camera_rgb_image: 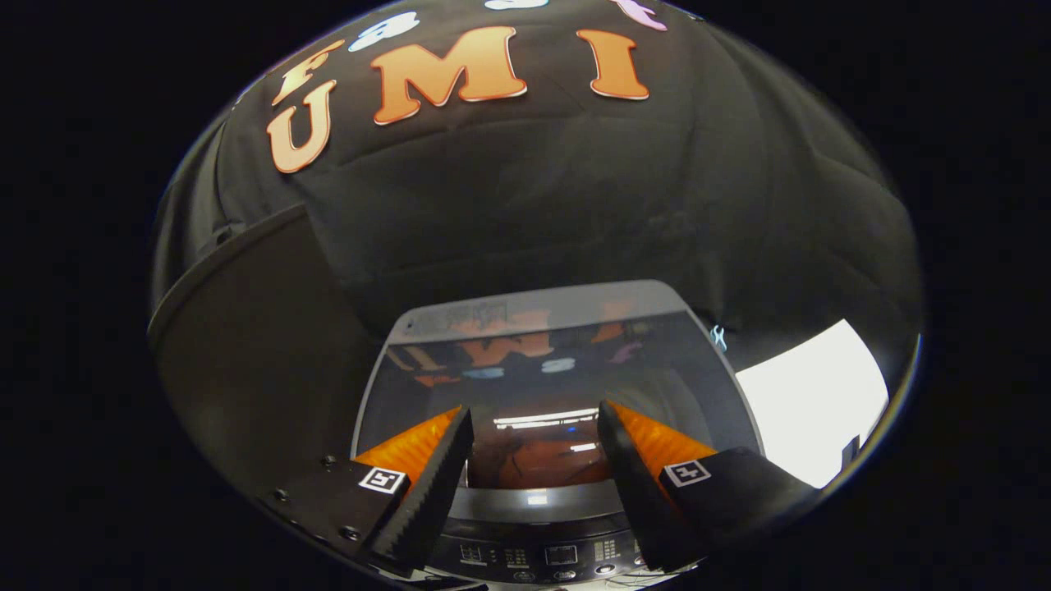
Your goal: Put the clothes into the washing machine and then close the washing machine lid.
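Washing machine (pixel 566 525) is sitting directly below the gripper, its glass lid (pixel 542 369) lying shut and flat and mirroring the booth lights. Through the glass, something reddish-orange, probably the clothes (pixel 538 464), is showing inside the drum, between the fingers. A control panel (pixel 542 558) with buttons is running along the near edge, under the fingertips. The gripper (pixel 534 427) is hovering over the lid with its fingers spread apart, gripping nothing. A white surface (pixel 813 402) is lying just beside the machine on the right.
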`<control>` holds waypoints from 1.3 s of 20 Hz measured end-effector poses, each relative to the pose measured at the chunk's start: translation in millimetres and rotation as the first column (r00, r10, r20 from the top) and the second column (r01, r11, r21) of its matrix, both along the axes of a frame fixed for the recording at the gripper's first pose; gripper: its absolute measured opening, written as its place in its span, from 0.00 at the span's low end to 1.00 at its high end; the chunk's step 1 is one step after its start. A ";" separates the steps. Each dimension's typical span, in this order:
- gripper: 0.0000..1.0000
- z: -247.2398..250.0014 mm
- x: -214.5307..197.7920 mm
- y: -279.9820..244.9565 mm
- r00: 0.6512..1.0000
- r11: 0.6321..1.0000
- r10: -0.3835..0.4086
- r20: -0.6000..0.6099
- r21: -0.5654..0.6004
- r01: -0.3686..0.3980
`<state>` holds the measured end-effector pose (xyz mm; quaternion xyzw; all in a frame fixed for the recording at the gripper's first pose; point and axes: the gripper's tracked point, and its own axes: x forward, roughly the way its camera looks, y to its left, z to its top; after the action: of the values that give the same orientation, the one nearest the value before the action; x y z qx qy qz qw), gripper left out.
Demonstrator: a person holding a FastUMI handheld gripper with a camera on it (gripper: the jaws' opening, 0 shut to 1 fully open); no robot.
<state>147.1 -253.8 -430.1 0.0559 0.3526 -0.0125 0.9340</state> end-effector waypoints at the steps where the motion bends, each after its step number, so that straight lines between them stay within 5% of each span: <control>1: 0.99 -5.0 -4.7 -2.0 1.000 1.000 -0.005 -0.011 0.000 0.005; 6: 0.98 9.0 -5.9 -7.4 1.000 1.000 -0.017 0.010 0.009 0.017; 11: 0.98 107.7 3.3 -7.3 0.986 1.000 0.013 0.165 0.003 -0.014; 18: 0.98 240.9 -21.6 -2.6 0.906 0.995 0.099 0.412 -0.052 -0.085; 26: 0.98 311.6 -68.7 -18.3 0.848 0.997 0.076 0.525 -0.024 -0.075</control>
<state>78.5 -272.0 -118.5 0.0420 0.0862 0.0394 0.9946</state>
